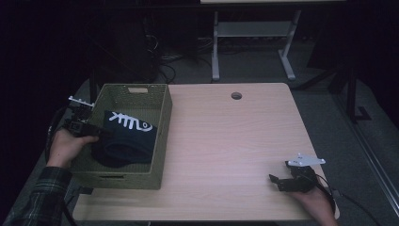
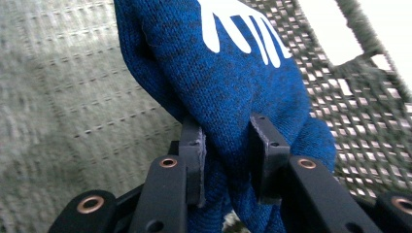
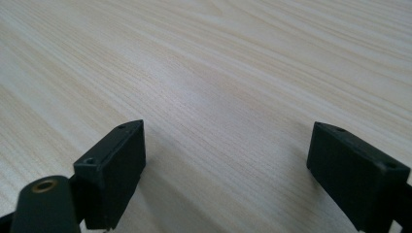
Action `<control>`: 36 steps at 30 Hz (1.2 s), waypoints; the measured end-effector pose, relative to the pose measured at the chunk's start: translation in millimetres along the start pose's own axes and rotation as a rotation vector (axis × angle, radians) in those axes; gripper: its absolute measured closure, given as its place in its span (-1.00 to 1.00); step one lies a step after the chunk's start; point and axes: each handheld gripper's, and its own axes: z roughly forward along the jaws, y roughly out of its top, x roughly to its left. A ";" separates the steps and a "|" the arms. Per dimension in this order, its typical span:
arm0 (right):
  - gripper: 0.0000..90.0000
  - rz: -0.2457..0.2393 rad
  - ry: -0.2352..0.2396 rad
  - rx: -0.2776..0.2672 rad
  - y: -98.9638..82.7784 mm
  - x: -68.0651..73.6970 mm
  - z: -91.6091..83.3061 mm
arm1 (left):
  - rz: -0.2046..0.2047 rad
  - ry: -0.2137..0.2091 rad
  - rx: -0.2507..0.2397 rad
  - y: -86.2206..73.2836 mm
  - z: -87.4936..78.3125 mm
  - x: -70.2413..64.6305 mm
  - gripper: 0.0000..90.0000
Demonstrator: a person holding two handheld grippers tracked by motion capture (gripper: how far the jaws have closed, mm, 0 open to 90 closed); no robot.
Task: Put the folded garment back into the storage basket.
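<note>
A dark blue knit garment (image 1: 127, 136) with a white fishbone print lies inside an olive woven basket (image 1: 162, 127) at the table's left. My left gripper (image 1: 101, 133) reaches into the basket from its left side. In the left gripper view my left gripper (image 2: 226, 128) is shut on a fold of the blue garment (image 2: 228, 63), whose cloth bunches between the two pads. The basket's woven wall (image 2: 73, 82) fills the background. My right gripper (image 1: 275, 181) rests low at the table's front right, and in its own view the right gripper (image 3: 226, 145) stands open over bare wood.
The light wooden table (image 1: 226, 136) has a round cable hole (image 1: 236, 95) near its far edge. A white desk frame (image 1: 254, 33) stands on the floor behind. A plaid sleeve (image 1: 37, 197) comes in at the bottom left.
</note>
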 end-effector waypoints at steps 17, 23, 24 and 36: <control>-0.70 -0.001 0.000 0.000 0.0 0.0 0.0 | -0.031 0.154 -0.026 -3.1 -5.2 7.7 -0.18; -0.70 -0.005 -0.001 -0.002 0.0 -0.3 0.1 | -0.006 0.150 -0.050 -2.7 -7.2 -0.2 -0.39; -0.70 -0.004 -0.001 -0.002 0.0 -0.3 0.1 | -0.004 0.150 -0.053 -2.1 -6.8 -2.6 -0.44; -0.70 -0.001 0.000 0.000 0.0 -0.1 0.0 | 0.067 0.111 -0.081 11.9 2.9 -38.5 -0.66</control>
